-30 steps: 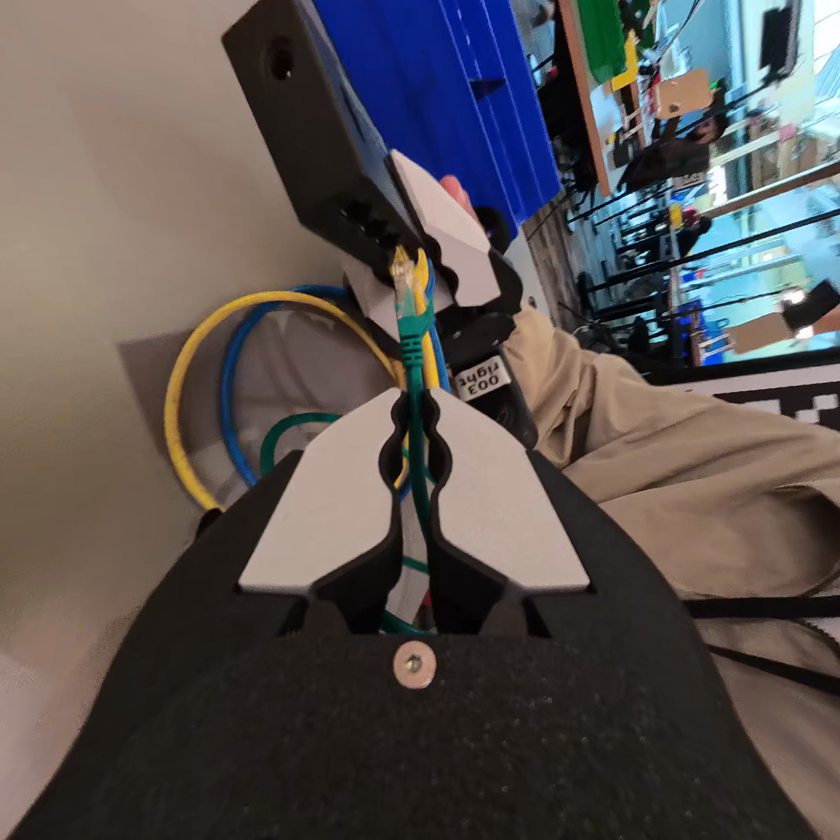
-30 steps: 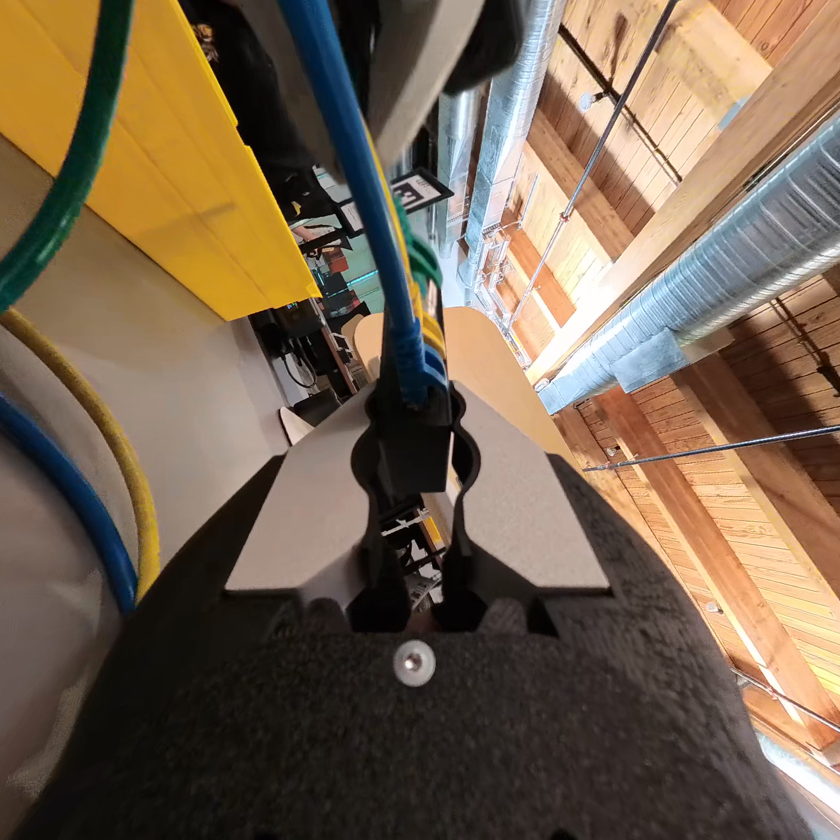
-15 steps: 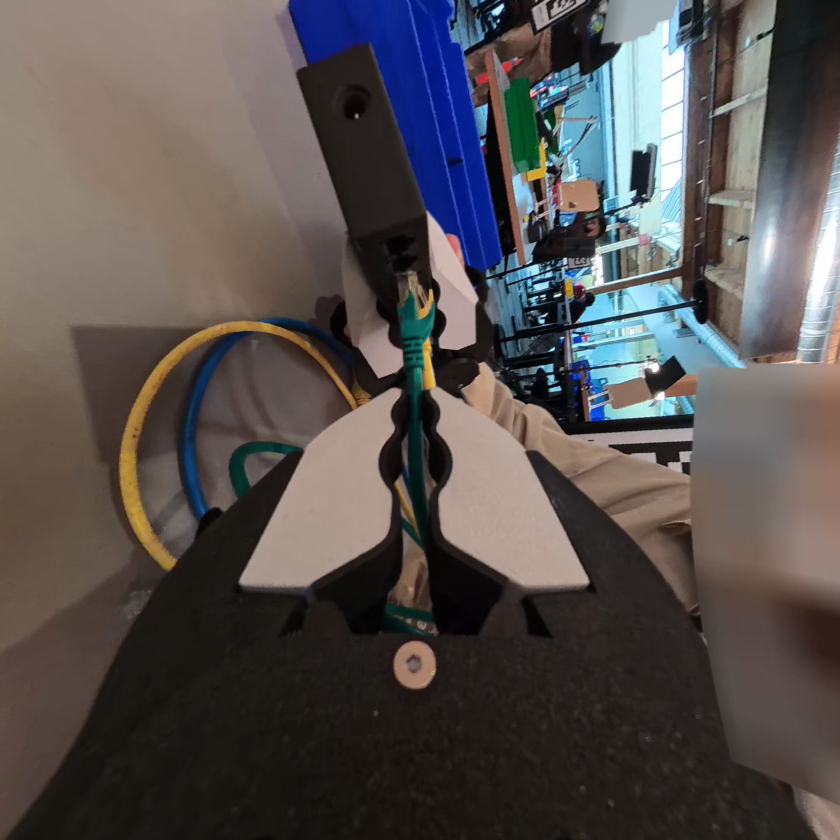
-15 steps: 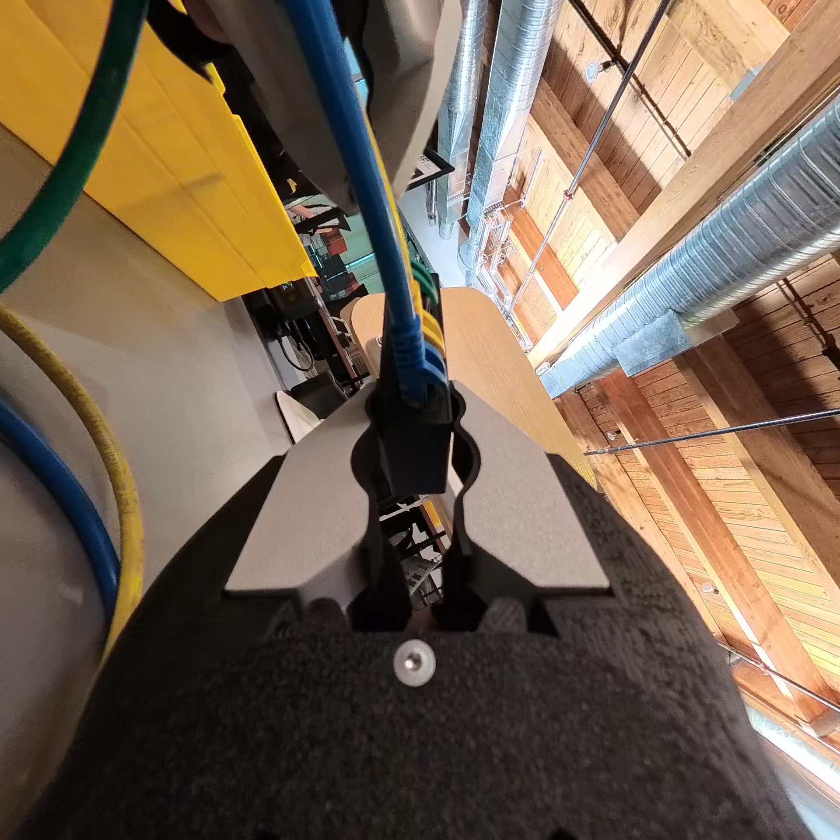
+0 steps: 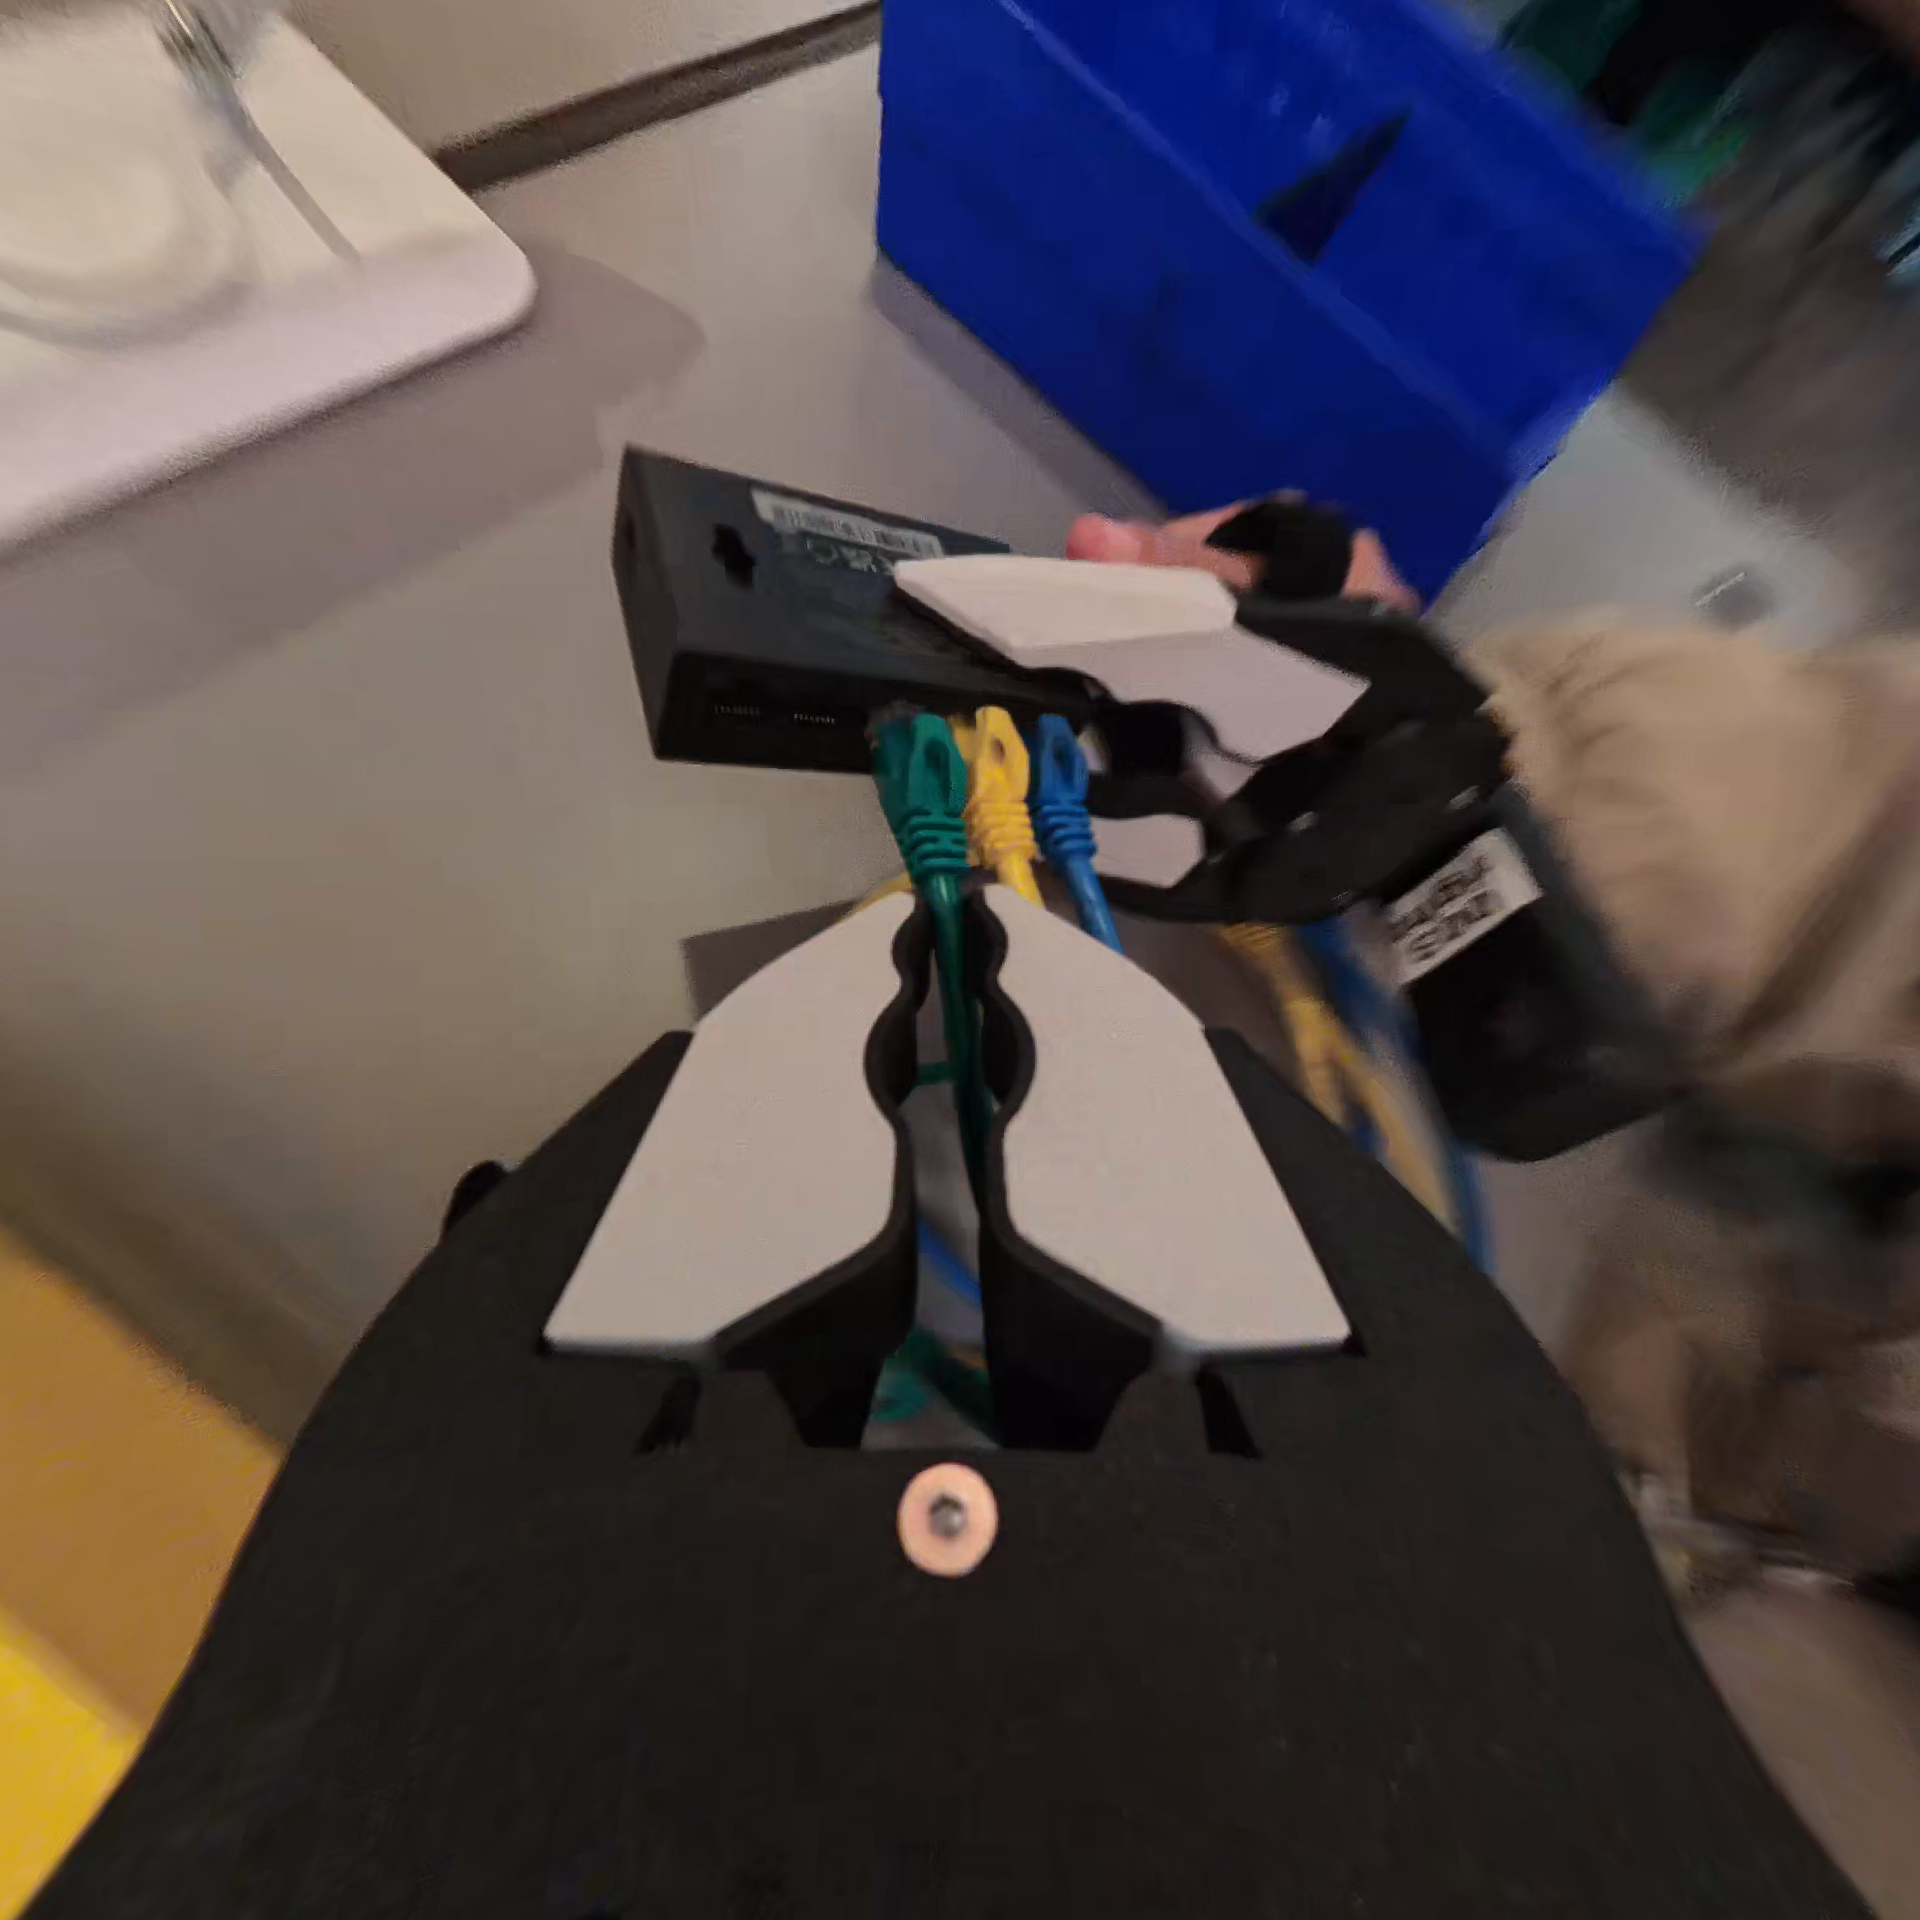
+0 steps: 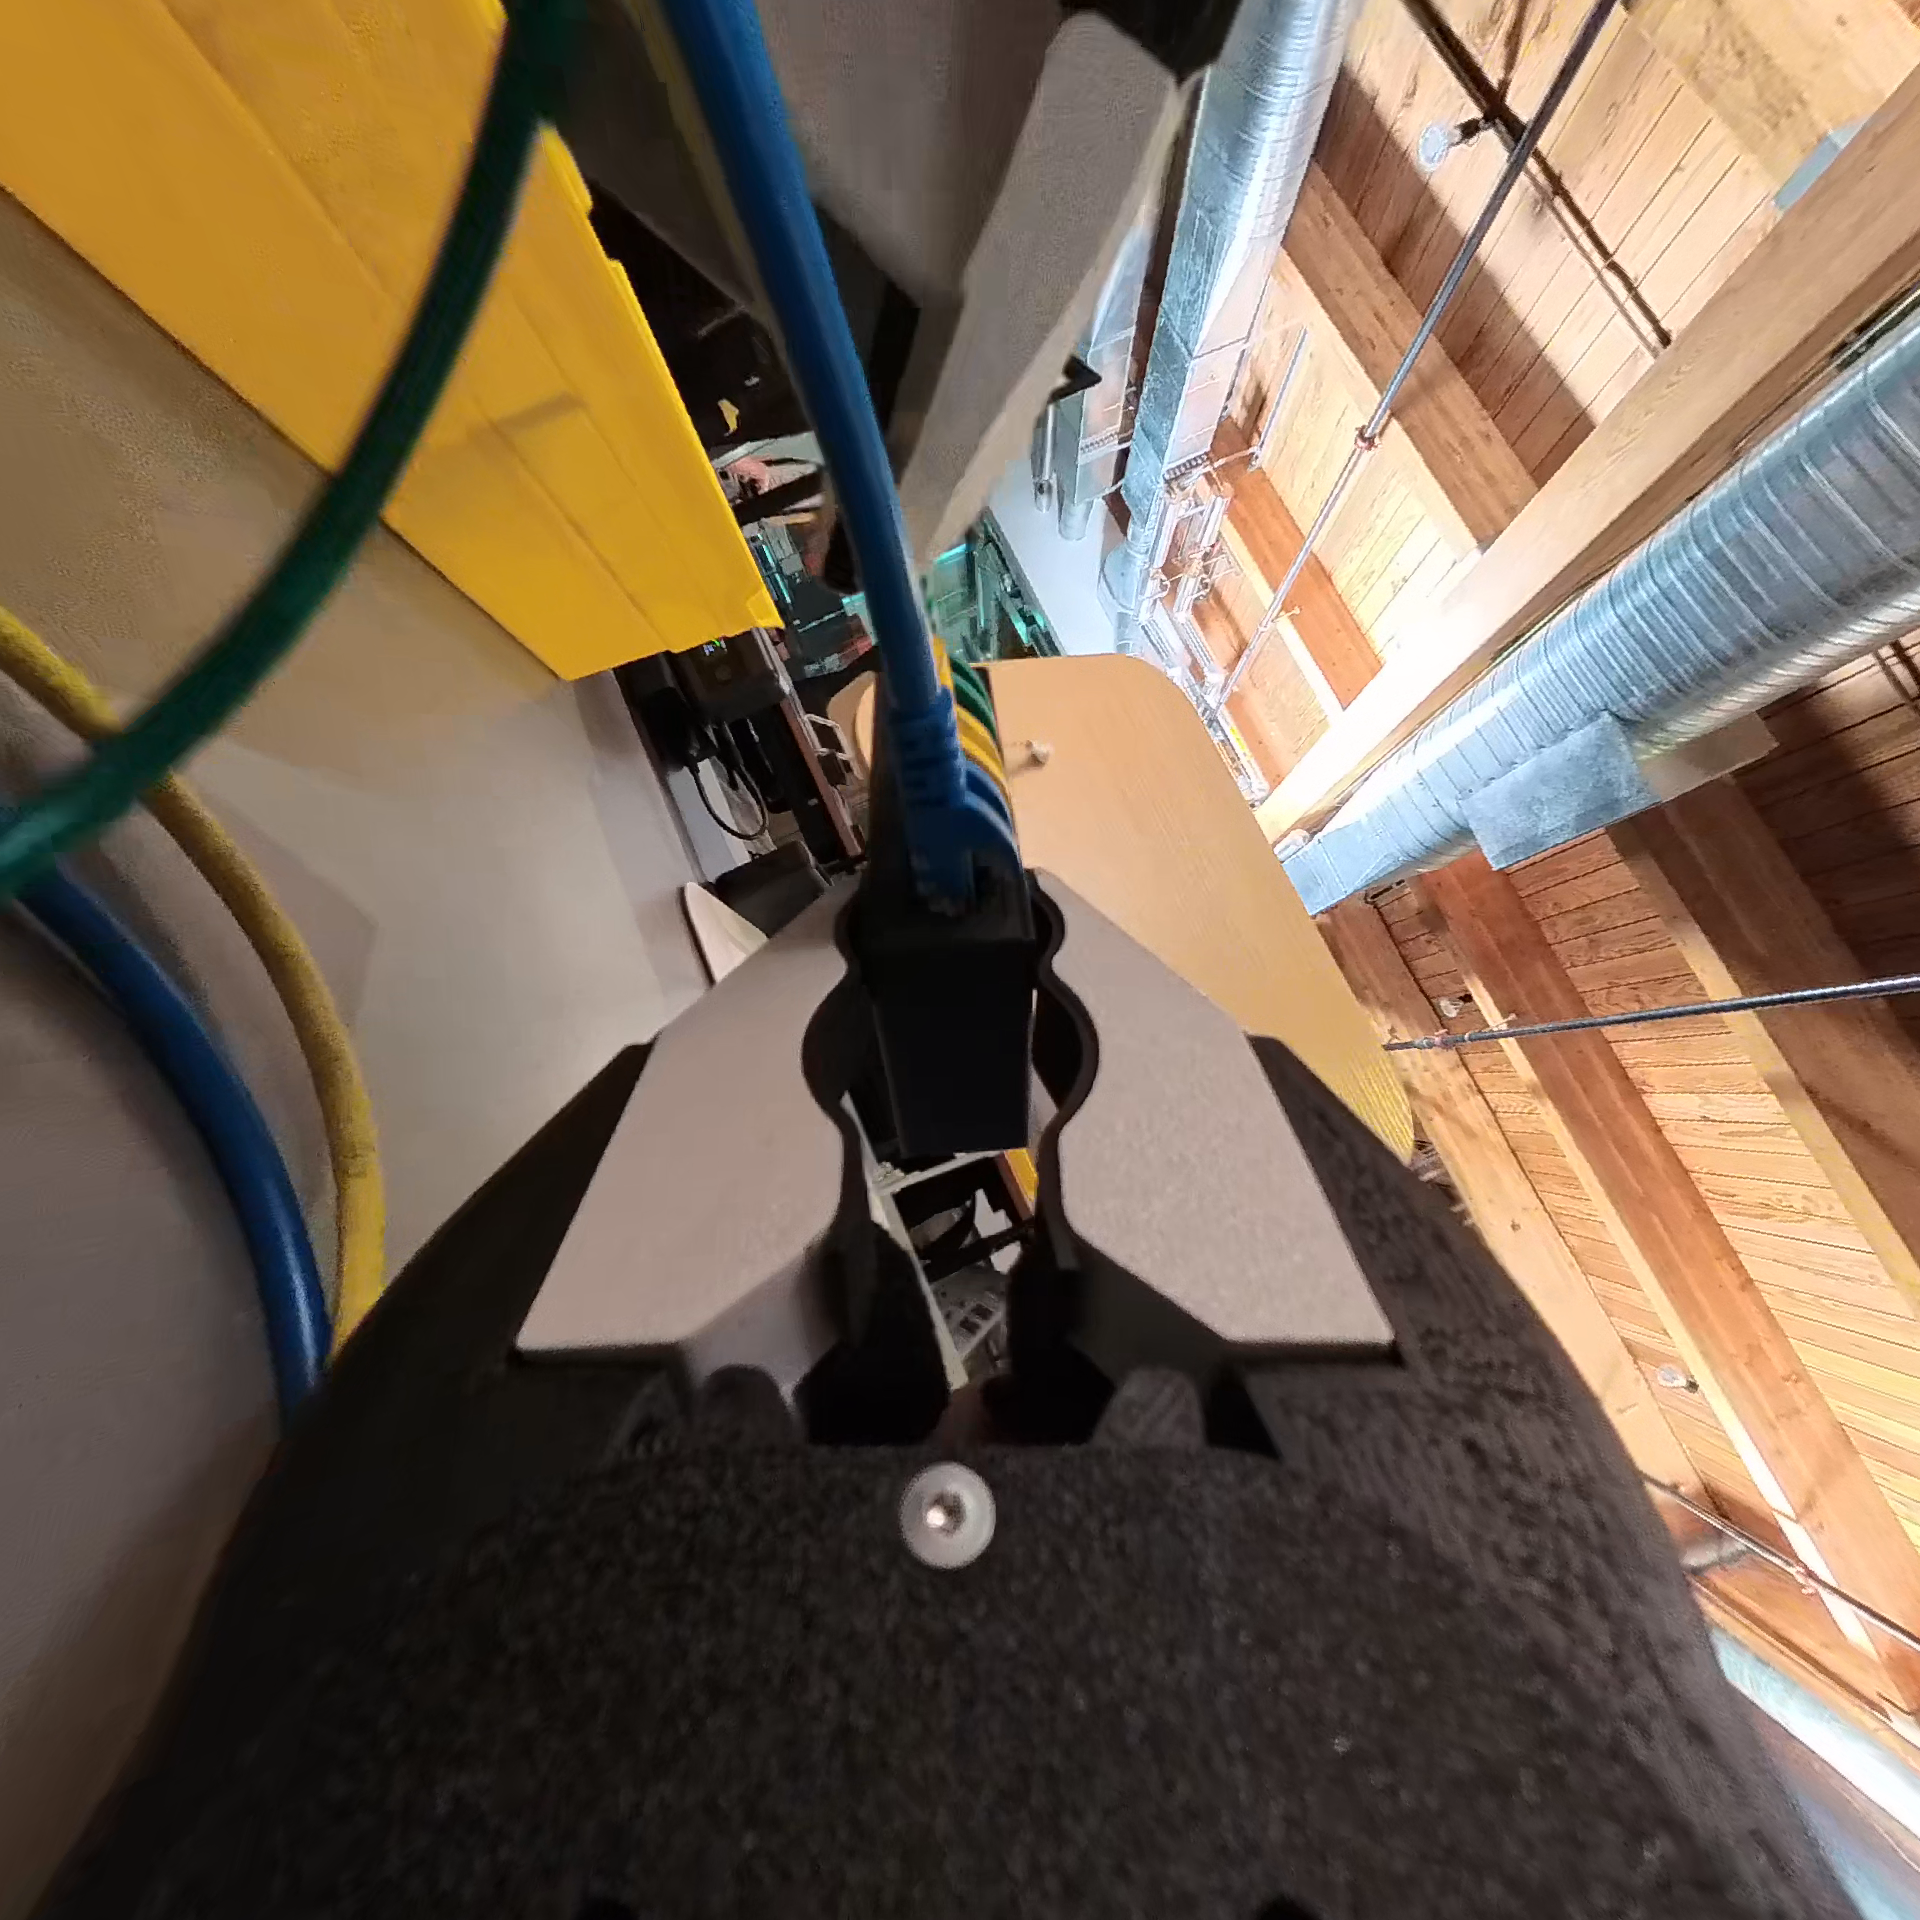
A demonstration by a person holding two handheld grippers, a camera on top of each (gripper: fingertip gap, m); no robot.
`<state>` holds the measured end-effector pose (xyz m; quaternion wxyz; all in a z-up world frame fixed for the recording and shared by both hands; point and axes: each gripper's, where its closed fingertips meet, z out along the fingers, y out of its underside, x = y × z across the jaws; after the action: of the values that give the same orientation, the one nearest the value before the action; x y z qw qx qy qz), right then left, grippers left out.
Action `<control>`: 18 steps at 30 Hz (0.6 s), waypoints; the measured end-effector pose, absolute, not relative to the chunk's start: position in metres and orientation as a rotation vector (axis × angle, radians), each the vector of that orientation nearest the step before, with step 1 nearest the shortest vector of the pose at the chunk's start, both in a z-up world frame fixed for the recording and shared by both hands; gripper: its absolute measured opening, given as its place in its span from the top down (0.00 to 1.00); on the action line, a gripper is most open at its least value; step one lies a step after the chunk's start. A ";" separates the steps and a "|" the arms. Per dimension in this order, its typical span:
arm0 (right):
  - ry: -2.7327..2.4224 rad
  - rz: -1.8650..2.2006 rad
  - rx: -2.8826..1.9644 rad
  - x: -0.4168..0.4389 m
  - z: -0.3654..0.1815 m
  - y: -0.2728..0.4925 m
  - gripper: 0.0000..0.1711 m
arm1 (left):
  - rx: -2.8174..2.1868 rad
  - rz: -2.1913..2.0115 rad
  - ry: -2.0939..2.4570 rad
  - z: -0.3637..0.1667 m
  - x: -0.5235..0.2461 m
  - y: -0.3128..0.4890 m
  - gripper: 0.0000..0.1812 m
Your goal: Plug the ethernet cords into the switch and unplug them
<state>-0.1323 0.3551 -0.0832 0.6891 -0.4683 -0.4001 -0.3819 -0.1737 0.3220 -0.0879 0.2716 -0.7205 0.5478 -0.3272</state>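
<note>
The black switch (image 5: 769,634) is held off the table by my right gripper (image 5: 1049,644), shut on its right end. Green (image 5: 920,779), yellow (image 5: 997,790) and blue (image 5: 1060,784) ethernet plugs sit side by side in its front ports. My left gripper (image 5: 951,925) is shut on the green cord (image 5: 956,997) just behind its plug. In the right wrist view my right gripper (image 6: 945,914) clamps the switch (image 6: 945,1039) end on, with the blue cord (image 6: 831,364) running up from it. The green cord (image 6: 343,499) and yellow cord (image 6: 312,1018) loop at left.
A blue bin (image 5: 1247,239) stands behind the switch. A white tray (image 5: 208,270) lies at the far left. A yellow bin (image 6: 343,260) shows in both views (image 5: 94,1475). A person's beige sleeve (image 5: 1683,831) is at right. The grey tabletop (image 5: 312,831) spreads left of the switch.
The left wrist view has swung round, so the switch now lies level. The green plug, just short of the ports before, now sits in a port beside yellow and blue.
</note>
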 end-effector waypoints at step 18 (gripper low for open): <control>-0.873 -0.757 -1.225 -0.120 -0.098 0.366 0.86 | -1.834 -0.606 1.481 -0.094 -0.155 0.323 0.98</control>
<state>-0.1203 0.3660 -0.0984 0.6658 -0.5427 -0.3867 -0.3355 -0.1546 0.3228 -0.0936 0.3465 -0.7069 0.5707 -0.2336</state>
